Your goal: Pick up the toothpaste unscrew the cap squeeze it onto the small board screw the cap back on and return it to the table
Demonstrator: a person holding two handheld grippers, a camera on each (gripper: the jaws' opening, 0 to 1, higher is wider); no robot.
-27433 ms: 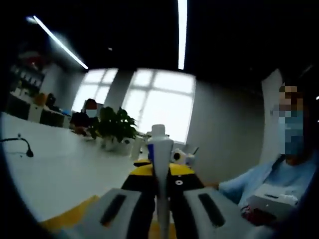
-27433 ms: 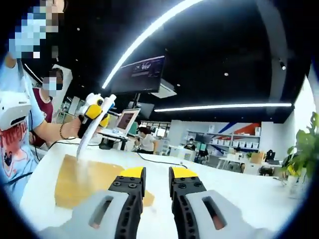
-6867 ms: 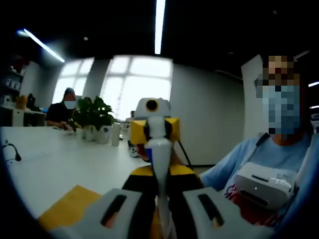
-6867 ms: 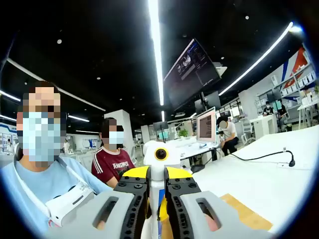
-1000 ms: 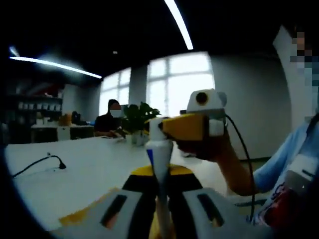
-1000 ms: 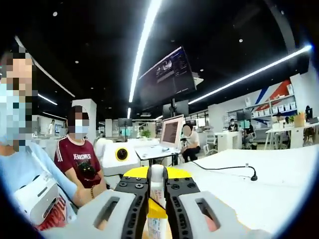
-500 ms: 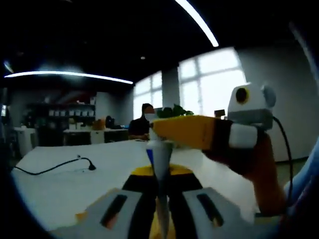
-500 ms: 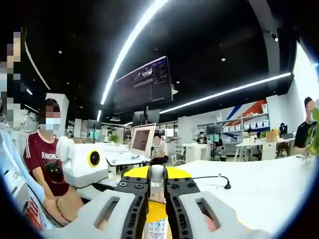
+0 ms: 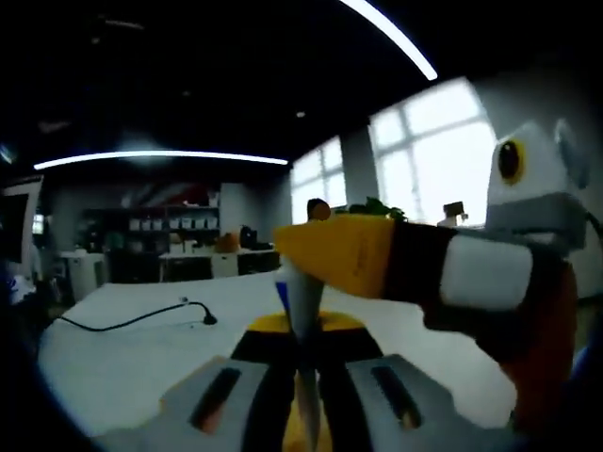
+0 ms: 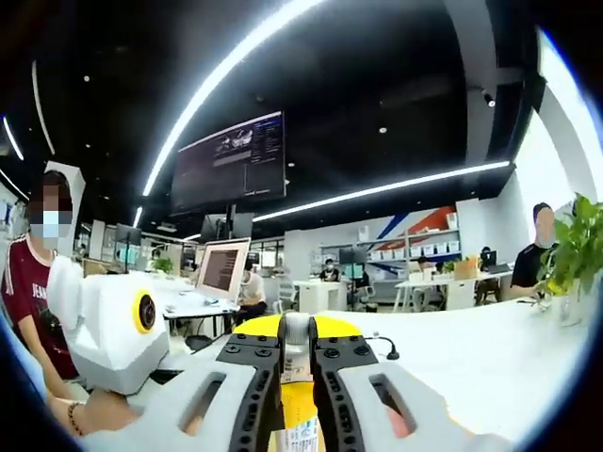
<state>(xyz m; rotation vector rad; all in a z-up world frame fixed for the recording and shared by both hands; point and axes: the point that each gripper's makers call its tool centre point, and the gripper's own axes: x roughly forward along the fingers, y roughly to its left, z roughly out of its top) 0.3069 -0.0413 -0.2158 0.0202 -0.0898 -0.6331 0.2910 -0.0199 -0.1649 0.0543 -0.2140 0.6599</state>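
Observation:
The toothpaste tube (image 9: 303, 303), white with a blue mark, stands upright between the jaws of my left gripper (image 9: 300, 331), which is shut on its lower body. My right gripper (image 9: 294, 252) reaches in from the right, and its yellow jaws cover the top of the tube. In the right gripper view the right gripper (image 10: 297, 344) is shut on the white cap (image 10: 297, 330). The tube's yellow and white body (image 10: 297, 426) runs down between the jaws below the cap.
The white table (image 9: 132, 363) stretches away on the left, with a black cable (image 9: 141, 320) lying across it. A hand (image 10: 94, 410) shows at the lower left of the right gripper view. A potted plant (image 10: 573, 247) stands far right, and people sit at distant desks.
Both views have swung, so the room behind has panned. In the left gripper view the right gripper looms larger and closer over the tube top. Both grippers keep their hold.

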